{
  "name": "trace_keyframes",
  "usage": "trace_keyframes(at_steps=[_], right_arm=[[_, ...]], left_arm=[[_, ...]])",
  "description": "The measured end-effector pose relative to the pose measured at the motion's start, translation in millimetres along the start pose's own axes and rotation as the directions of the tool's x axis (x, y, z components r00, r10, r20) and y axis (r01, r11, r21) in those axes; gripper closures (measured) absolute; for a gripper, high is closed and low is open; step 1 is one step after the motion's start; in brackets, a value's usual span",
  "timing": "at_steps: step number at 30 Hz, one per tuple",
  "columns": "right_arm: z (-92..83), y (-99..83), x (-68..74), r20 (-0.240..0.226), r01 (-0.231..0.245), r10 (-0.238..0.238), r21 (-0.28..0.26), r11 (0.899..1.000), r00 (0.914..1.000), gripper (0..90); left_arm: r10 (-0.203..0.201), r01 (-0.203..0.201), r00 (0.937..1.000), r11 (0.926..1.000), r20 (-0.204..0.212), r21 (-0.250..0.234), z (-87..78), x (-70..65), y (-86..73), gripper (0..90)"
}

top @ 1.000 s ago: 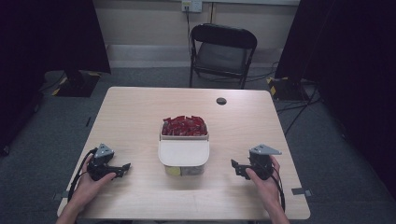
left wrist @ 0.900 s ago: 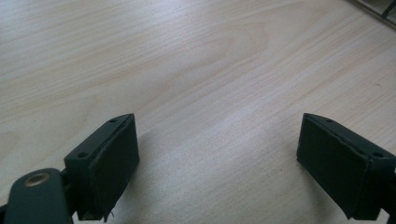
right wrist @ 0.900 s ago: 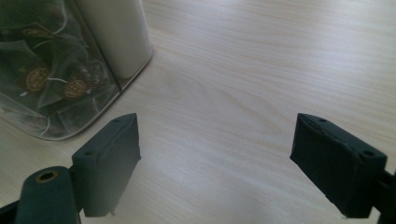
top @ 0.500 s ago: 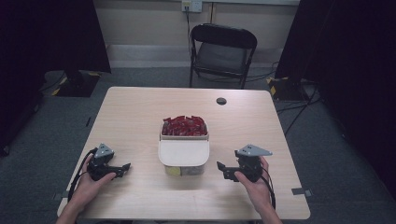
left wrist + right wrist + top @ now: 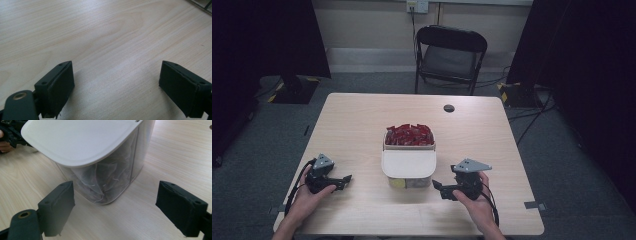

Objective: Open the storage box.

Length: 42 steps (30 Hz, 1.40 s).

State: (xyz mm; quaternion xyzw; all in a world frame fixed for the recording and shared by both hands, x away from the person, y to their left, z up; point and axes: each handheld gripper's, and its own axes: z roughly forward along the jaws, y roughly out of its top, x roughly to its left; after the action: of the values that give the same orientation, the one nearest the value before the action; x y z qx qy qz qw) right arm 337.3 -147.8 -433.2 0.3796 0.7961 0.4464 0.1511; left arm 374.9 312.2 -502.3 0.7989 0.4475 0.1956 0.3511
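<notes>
A recording lab is suggested: dark curtains (image 5: 262, 40) beside the bench (image 5: 362, 120), folding chair (image 5: 451, 55) and cables (image 5: 532, 120) behind it.

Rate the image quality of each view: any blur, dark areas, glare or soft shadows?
High view: soft overall, the light wooden table evenly lit, the room around it nearly black. Left gripper view: wood grain sharp, the near black pads slightly soft, faint shadows beneath them. Right gripper view: the clear plastic container with a white lid sharp, no harsh glare on the lid.
</notes>
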Motion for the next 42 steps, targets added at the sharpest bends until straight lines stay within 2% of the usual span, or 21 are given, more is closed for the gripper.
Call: trace_keyframes(at_steps=[9, 12, 14, 15, 16, 37, 42], right_arm=[[17.3, 5.2, 5.6, -0.018, 0.028, -0.028, 0.017, 0.999, 0.9995, 14.5], [19.8, 8.5, 4.5, -0.018, 0.018, -0.017, 0.01, 1.0, 0.9997, 14.8], [21.8, 9.4, 4.6, -0.015, 0.022, -0.021, 0.01, 1.0, 0.9997, 18.6], [22.8, 9.6, 5.0, -0.01, 0.031, -0.031, 0.005, 1.0, 0.9995, 18.5], [23.9, 10.4, 5.8, -0.011, 0.033, -0.033, 0.0, 0.999, 0.9994, 14.7], [23.8, 16.2, 5.8, -0.035, 0.01, -0.011, -0.011, 1.0, 0.9993, 13.9], [20.3, 21.7, 5.5, -0.039, 0.0, -0.001, -0.034, 0.999, 0.9992, 13.8]], left_arm=[[0.0, 0.0, 1.0, 1.0, 0.0, 0.0, 0.0, 0.0, 0.0, 12.2], [0.0, 0.0, 1.0, 1.0, 0.0, 0.0, 0.0, 0.0, 0.0, 12.3], [0.0, 0.0, 1.0, 1.0, 0.0, 0.0, 0.0, 0.0, 0.0, 12.3], [0.0, 0.0, 1.0, 1.0, 0.0, 0.0, 0.0, 0.0, 0.0, 12.3], [0.0, 0.0, 1.0, 1.0, 0.0, 0.0, 0.0, 0.0, 0.0, 12.2], [0.0, 0.0, 1.0, 1.0, 0.0, 0.0, 0.0, 0.0, 0.0, 12.3], [0.0, 0.0, 1.0, 1.0, 0.0, 0.0, 0.0, 0.0, 0.0, 12.3]])
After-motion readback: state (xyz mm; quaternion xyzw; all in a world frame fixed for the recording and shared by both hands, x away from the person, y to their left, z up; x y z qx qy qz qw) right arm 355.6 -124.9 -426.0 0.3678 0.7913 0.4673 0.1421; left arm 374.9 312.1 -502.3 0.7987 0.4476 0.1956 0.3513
